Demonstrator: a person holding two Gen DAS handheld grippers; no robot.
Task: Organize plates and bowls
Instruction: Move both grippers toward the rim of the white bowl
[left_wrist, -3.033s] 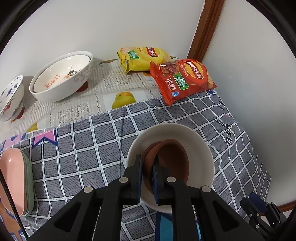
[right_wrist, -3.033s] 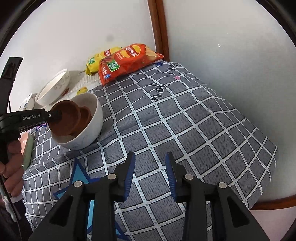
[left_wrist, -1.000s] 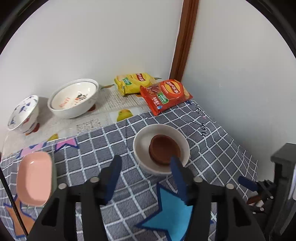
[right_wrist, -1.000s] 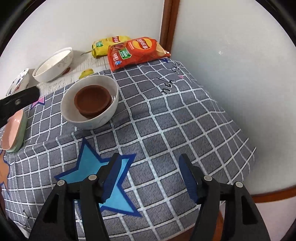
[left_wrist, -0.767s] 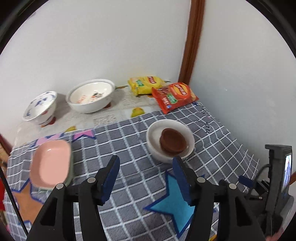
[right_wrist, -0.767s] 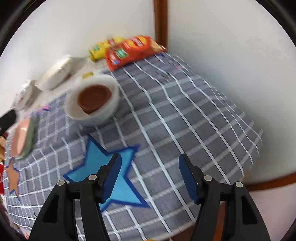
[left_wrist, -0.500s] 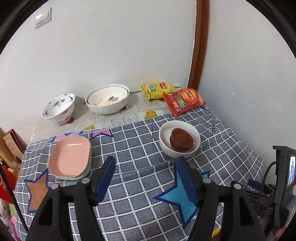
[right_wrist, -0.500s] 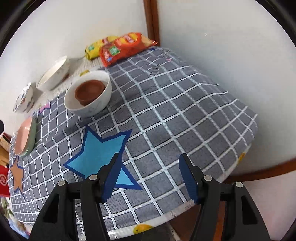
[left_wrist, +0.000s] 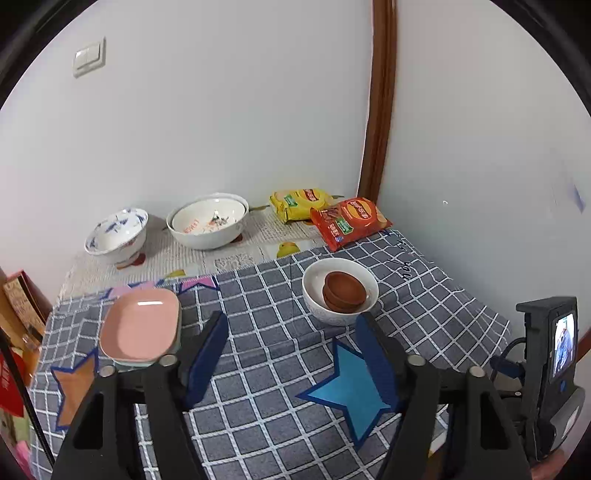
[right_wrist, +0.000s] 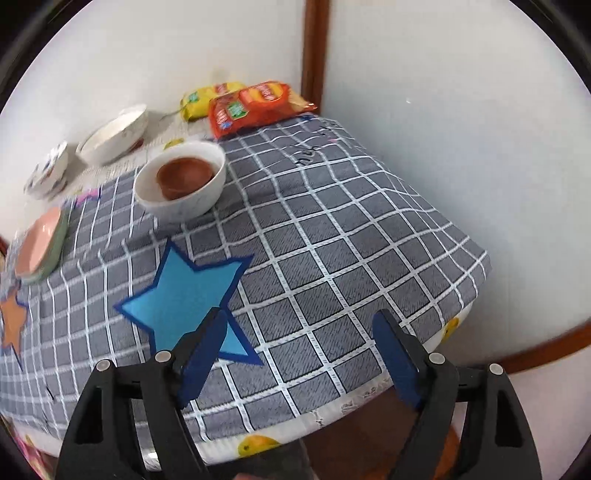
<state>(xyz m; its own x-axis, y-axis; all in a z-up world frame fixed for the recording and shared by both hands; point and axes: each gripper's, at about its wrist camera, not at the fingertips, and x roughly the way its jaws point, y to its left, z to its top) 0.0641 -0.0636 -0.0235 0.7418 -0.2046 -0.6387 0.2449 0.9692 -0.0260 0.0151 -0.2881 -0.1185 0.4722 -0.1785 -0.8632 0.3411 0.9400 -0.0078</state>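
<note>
A white bowl (left_wrist: 314, 291) with brown bowls (left_wrist: 345, 291) nested inside stands on the checked cloth. Left of it, a pink plate (left_wrist: 140, 325) tops a stack of greenish plates. Against the back wall stand a large white bowl (left_wrist: 207, 221) and a blue-patterned bowl (left_wrist: 116, 232). My left gripper (left_wrist: 291, 321) hovers above the table's near side, its jaws closing with nothing between them. My right gripper (right_wrist: 299, 315) hangs over the front right edge, its jaws opening and empty. The right wrist view shows the white bowl (right_wrist: 181, 210) and the pink plate (right_wrist: 38, 242) far to the left.
A yellow chip bag (left_wrist: 299, 201) and a red chip bag (left_wrist: 349, 221) lie in the back corner by a brown door frame. A black device with a small screen (left_wrist: 554, 343) stands off the table's right side. The table's front edge (right_wrist: 332, 410) is just below my right gripper.
My left gripper let go of the brown bowl, which now rests in the white bowl, and drew back and up. Both grippers stand wider open and farther from the dishes.
</note>
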